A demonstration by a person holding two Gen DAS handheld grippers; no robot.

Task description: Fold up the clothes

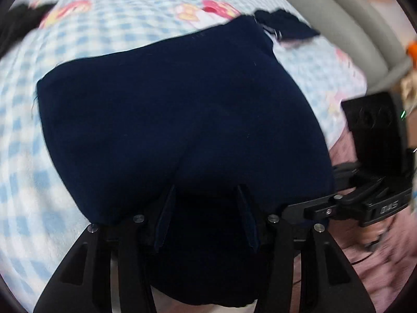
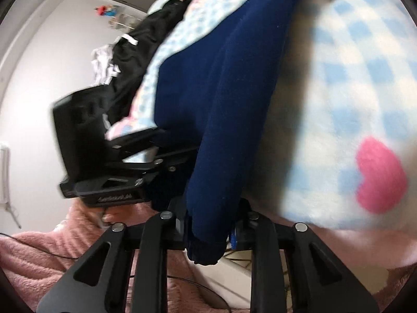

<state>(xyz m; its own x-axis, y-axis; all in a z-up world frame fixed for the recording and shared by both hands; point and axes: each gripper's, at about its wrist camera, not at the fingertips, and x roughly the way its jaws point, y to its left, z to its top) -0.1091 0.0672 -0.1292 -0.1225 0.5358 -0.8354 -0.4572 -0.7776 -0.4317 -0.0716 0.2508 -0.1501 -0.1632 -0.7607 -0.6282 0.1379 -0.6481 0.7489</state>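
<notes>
Lying on a blue-and-white checked blanket (image 1: 86, 60), a dark pile of black clothing (image 2: 146, 52) sat at the far left edge, and the folded navy garment (image 1: 182, 114) filled the middle. The left gripper (image 1: 206, 195) stood about half open, its fingers over the garment's near edge with navy cloth between them; whether the pads pressed it could not be told. To the right, the right gripper (image 2: 211, 224) was nearly closed, pinching a hanging navy fold. White lettering on its black body (image 1: 389, 204) was too blurred to read. A pink fleece sleeve (image 2: 39, 255) lay nearest
</notes>
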